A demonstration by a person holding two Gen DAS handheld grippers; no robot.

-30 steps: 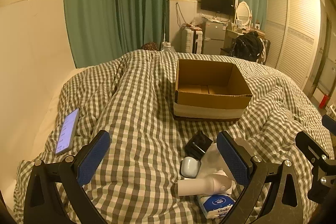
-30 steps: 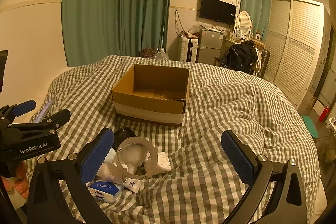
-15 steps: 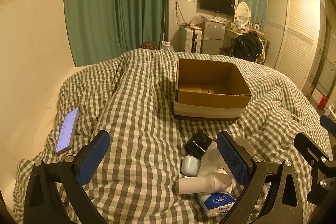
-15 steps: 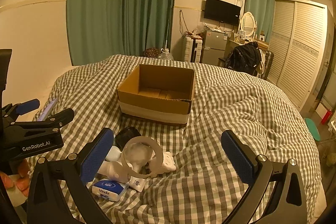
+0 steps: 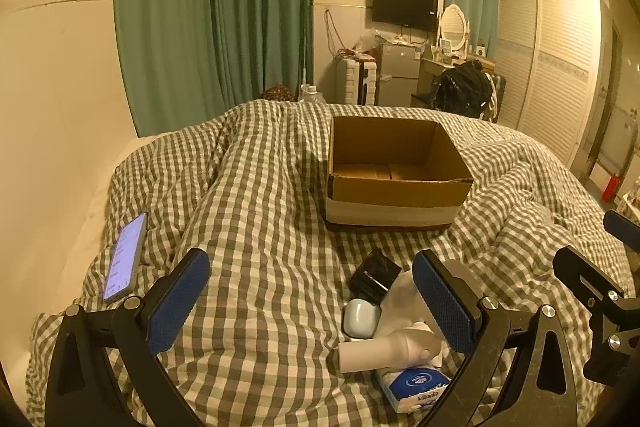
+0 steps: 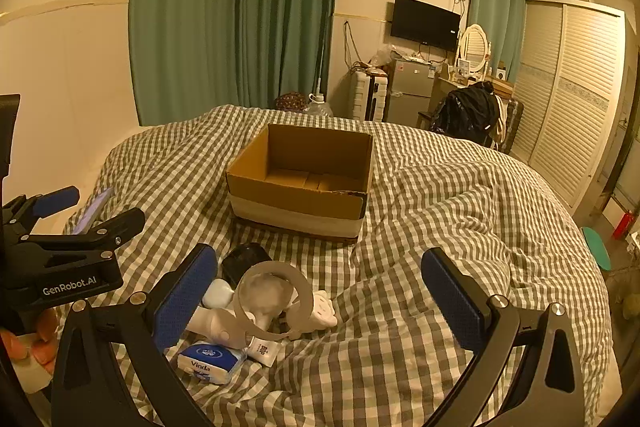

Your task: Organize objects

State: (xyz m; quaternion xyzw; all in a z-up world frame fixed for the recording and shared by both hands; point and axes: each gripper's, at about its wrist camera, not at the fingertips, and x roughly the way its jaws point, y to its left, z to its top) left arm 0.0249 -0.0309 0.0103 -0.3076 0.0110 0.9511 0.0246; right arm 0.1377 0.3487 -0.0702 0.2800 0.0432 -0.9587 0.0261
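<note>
Left gripper [image 5: 310, 301]: mine, fingers spread wide, nothing between them; it hangs over the quilt [image 5: 256, 227]. From the right view its body reads "GenRobot.AI".
Right gripper [image 6: 320, 297]: mine too, fingers wide apart and empty, above the pile.
Tissue pack [image 6: 212, 363]: nearest me, blue and white, printed "Vinda"; it lies flat on the quilt at the pile's near edge.
White tube [image 5: 384, 350]: lies on its side, touching the tissue pack.
Sachet [image 6: 263, 350]: small, white, beside the pack; its print is too small to read.
Tape roll [image 6: 276, 301]: stands tilted in the middle of the pile.
Earbud case [image 5: 361, 317]: white, just behind the tube.
Black box [image 5: 374, 277]: at the pile's far edge.
Phone [image 5: 126, 255]: screen lit, text unreadable, well to the left.
Box [image 5: 394, 171]: cardboard, open, empty, beyond the pile, mid-bed.
</note>
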